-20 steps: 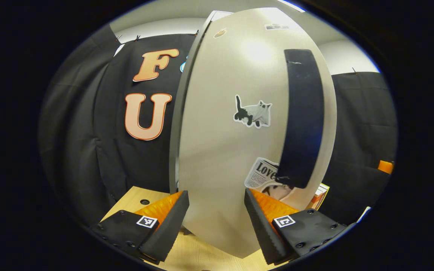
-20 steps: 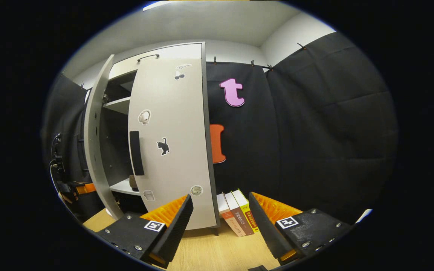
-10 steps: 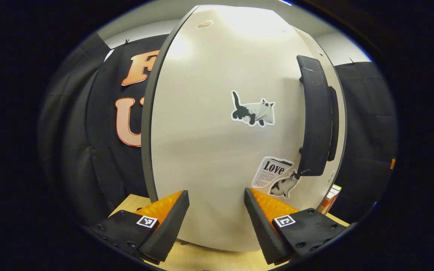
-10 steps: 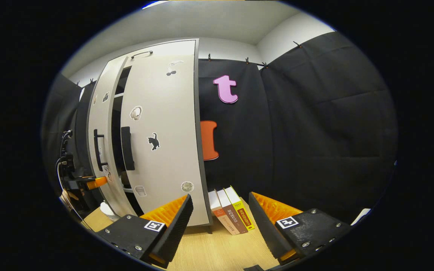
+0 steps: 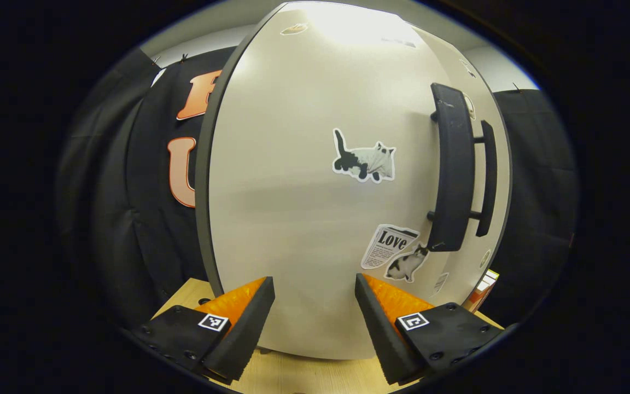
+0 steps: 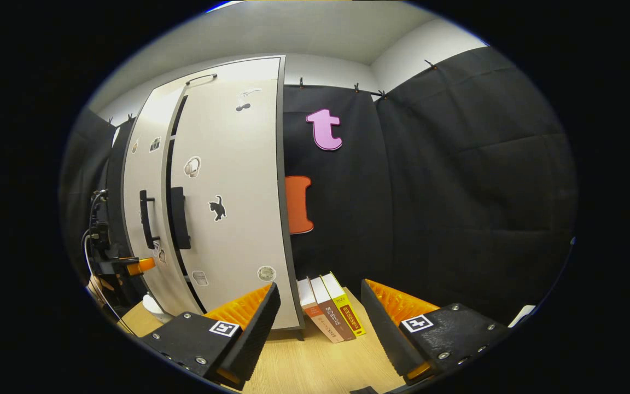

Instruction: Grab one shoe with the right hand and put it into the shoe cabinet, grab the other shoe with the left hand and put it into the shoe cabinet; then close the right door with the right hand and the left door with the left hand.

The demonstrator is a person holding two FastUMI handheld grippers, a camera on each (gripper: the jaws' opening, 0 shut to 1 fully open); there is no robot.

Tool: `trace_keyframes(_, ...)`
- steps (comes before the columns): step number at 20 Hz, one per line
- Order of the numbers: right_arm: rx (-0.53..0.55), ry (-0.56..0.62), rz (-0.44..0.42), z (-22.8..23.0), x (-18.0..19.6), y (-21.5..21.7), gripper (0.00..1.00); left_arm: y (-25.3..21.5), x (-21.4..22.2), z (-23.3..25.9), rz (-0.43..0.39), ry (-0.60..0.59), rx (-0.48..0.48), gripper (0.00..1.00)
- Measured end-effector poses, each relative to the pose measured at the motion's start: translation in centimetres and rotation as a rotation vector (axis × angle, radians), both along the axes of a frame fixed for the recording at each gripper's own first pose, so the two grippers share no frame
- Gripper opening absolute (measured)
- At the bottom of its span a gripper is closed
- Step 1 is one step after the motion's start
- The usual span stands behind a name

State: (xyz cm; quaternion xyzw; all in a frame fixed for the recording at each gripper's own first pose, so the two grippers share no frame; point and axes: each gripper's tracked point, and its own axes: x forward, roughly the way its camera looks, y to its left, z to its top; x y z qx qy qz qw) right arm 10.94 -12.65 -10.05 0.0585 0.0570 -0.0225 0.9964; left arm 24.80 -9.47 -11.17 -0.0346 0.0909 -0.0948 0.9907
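Observation:
The white shoe cabinet point(image 6: 222, 164) stands on the wooden table. In the left gripper view its left door point(image 5: 304, 197) is right in front of me, almost flush with the right door, and the two black handles point(image 5: 451, 169) sit side by side. My left gripper point(image 5: 315, 306) is open, its fingertips close against the lower part of that door. In the right gripper view the right door point(image 6: 233, 197) is shut, with a narrow dark gap between the doors. My right gripper point(image 6: 320, 320) is open, back from the cabinet. The left gripper point(image 6: 129, 266) shows at the left door. The shoes are hidden.
Three books point(image 6: 330, 306) lean against the cabinet's right side on the wooden table point(image 6: 315, 366). Black cloth walls close in the booth behind and to the right. A small white object point(image 6: 153, 304) lies on the table near the cabinet's front.
The left door has swung from half open to nearly shut, pushed by my left gripper. The right gripper has drifted slightly and stays open.

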Motion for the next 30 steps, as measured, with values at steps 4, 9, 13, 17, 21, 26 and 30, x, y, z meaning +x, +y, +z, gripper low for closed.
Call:
trace_keyframes(4,-0.012,-0.02,0.019,1.7,0.6,0.6,0.92,1.8,-3.6,3.7,0.009,-0.018,-0.009,0.96)
trace_keyframes(9,-0.021,-0.056,0.055,4.3,0.8,2.3,0.92,7.9,-8.1,7.9,0.126,-0.023,0.033,0.96)
trace_keyframes(13,-0.022,-0.095,0.072,7.0,0.3,3.8,0.92,11.9,-12.1,10.9,0.17,-0.075,0.106,0.96)
trace_keyframes(17,-0.042,-0.128,0.095,9.4,-0.9,5.3,0.92,12.3,-14.7,11.8,0.129,-0.053,0.019,0.96)
trace_keyframes(21,-0.063,-0.17,0.129,12.6,-2.5,6.4,0.92,17.4,-16.8,16.0,0.189,-0.078,-0.079,0.99)
trace_keyframes(26,-0.108,-0.203,0.14,16.0,-4.2,6.3,0.92,24.4,-21.0,22.5,0.322,-0.187,-0.058,0.99)
trace_keyframes(30,-0.104,-0.225,0.152,17.1,-5.7,6.7,0.92,26.8,-24.1,25.1,0.359,-0.249,-0.042,0.96)
